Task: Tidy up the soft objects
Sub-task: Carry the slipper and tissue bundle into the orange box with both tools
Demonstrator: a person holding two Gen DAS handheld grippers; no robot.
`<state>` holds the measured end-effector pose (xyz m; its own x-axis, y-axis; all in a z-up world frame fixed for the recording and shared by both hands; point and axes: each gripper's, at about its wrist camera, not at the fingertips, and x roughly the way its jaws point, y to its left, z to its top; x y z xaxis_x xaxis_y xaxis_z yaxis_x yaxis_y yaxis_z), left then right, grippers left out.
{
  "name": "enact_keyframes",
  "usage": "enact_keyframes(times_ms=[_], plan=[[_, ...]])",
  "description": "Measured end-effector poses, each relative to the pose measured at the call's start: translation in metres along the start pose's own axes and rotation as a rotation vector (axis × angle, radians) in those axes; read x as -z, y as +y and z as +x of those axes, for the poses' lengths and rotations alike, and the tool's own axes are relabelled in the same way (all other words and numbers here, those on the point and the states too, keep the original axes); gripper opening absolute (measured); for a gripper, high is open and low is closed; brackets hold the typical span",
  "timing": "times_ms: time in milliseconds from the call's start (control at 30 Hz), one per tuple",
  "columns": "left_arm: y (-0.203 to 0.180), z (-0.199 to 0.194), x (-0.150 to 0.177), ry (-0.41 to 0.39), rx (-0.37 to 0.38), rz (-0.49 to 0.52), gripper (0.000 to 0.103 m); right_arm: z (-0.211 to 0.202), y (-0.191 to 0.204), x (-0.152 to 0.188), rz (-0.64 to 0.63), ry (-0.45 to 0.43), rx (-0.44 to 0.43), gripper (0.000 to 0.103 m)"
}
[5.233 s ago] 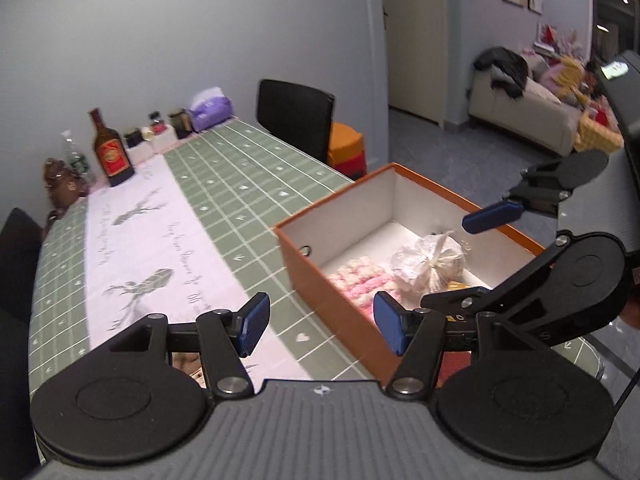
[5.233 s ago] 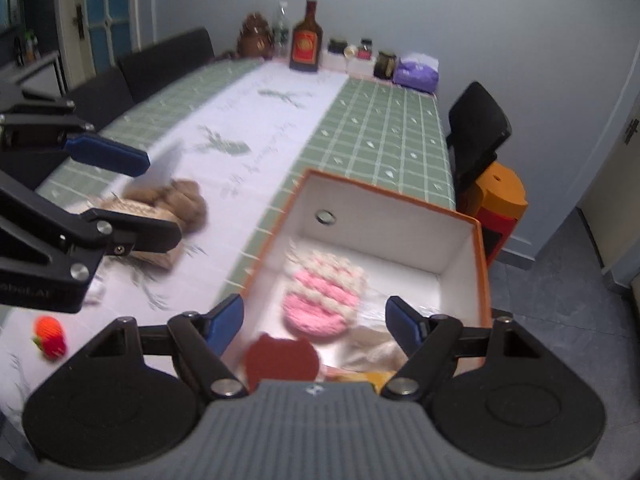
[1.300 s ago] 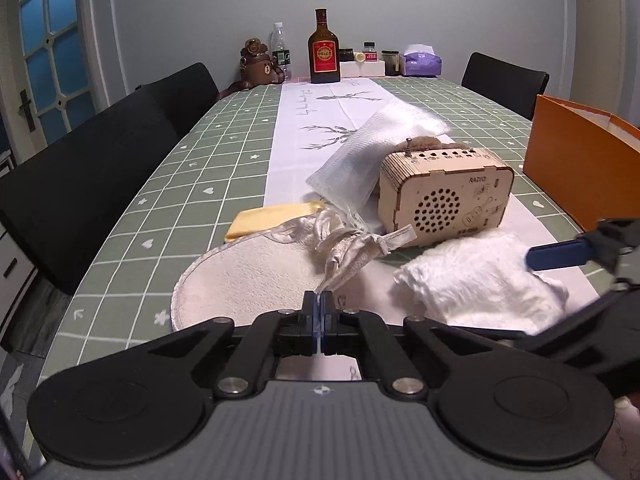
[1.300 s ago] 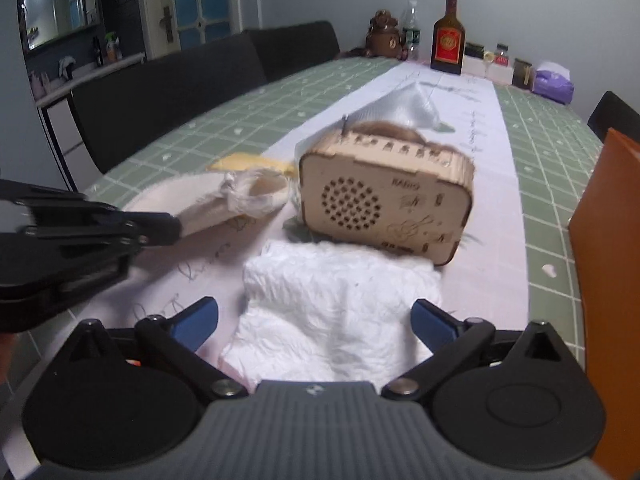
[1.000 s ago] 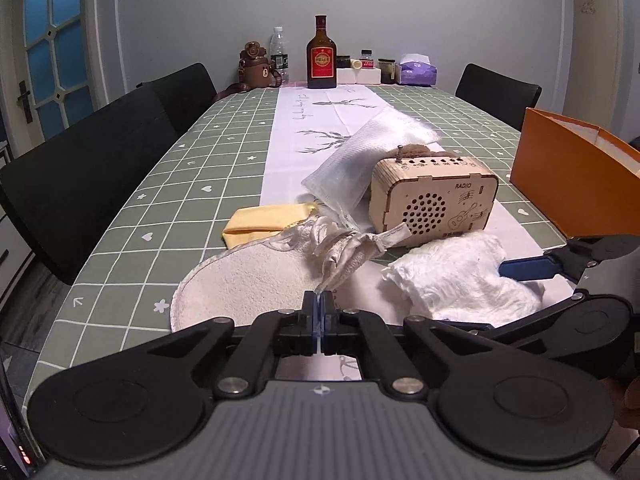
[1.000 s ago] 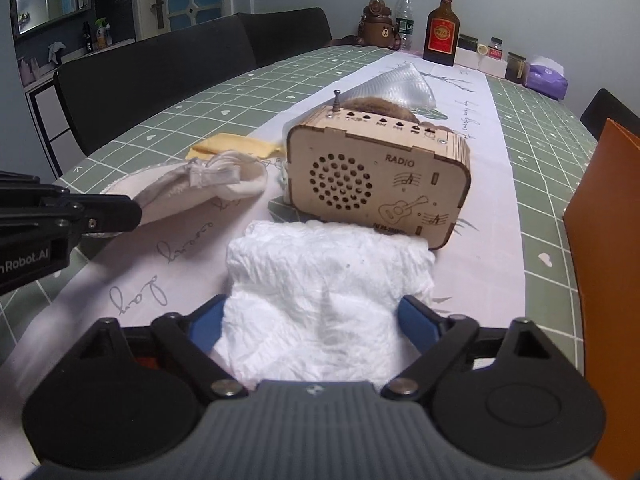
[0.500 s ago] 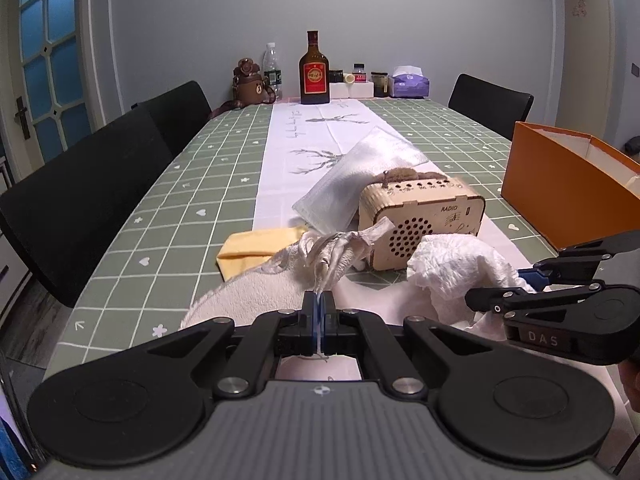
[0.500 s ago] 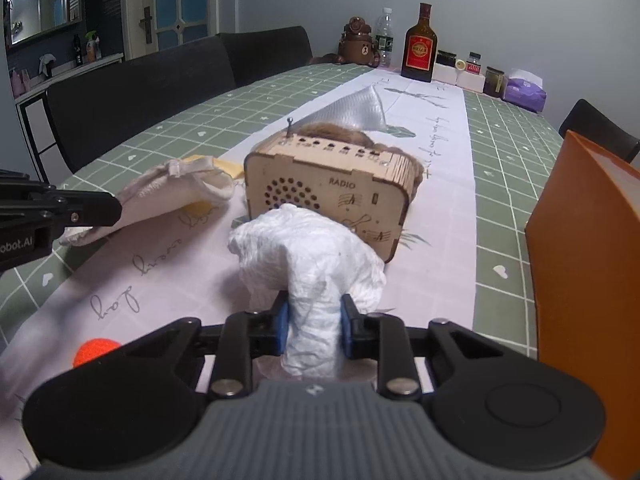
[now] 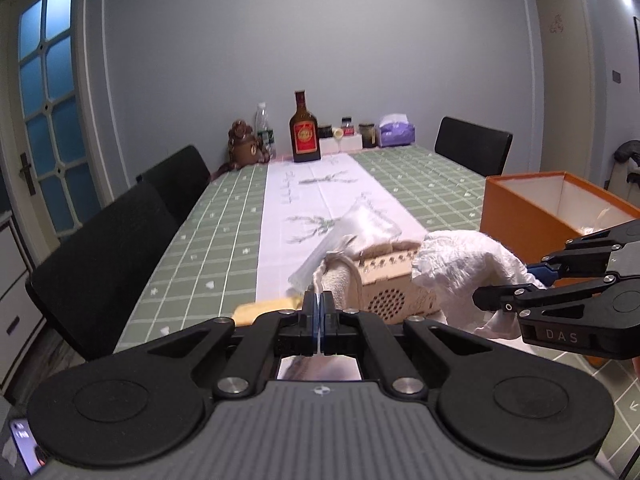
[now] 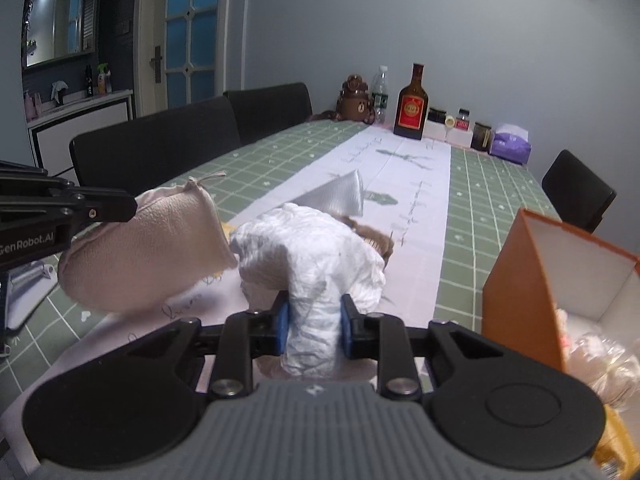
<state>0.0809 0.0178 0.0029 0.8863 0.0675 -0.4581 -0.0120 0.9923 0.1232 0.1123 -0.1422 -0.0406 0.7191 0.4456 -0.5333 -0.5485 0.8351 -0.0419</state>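
Observation:
My left gripper (image 9: 319, 312) is shut on the edge of a beige drawstring pouch (image 10: 152, 248), which hangs lifted above the table; the pouch also shows in the left wrist view (image 9: 340, 276). My right gripper (image 10: 314, 322) is shut on a crumpled white cloth (image 10: 316, 256), also raised off the table, seen in the left wrist view (image 9: 464, 264). An orange box (image 9: 520, 216) with a white inside stands to the right, holding soft items (image 10: 600, 352).
A wooden radio (image 9: 392, 288) sits on the white runner, with a clear plastic bag (image 9: 360, 224) behind it and a yellow pad (image 9: 264, 306) to its left. A bottle (image 9: 305, 132), jars and a tissue pack stand at the far end. Black chairs line both sides.
Both grippers have risen, lifting the pouch and the white cloth off the table. The right gripper closed on the cloth about half a second ago.

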Motion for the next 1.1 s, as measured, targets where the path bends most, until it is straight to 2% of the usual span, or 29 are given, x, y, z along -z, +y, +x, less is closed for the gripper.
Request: enact_keyframes(times_ms=[300,567,800,1100], plan=[[-0.018,-0.019,-0.035,-0.090,0.047,0.052,0.000,-0.047,-0.028,-0.025,0.017,-0.072,-0.024,0.024],[-0.042,-0.023,-0.069,-0.155,0.091,0.122,0.000,-0.079,-0.050,-0.042,-0.009,-0.106,-0.001,0.024],[-0.074,-0.020,-0.097,-0.184,0.170,0.175,0.000,-0.102,-0.072,-0.055,-0.029,-0.131,0.059,0.024],[-0.128,-0.004,-0.134,-0.221,0.280,0.240,0.000,-0.127,-0.136,-0.070,0.008,-0.125,0.188,0.024]])
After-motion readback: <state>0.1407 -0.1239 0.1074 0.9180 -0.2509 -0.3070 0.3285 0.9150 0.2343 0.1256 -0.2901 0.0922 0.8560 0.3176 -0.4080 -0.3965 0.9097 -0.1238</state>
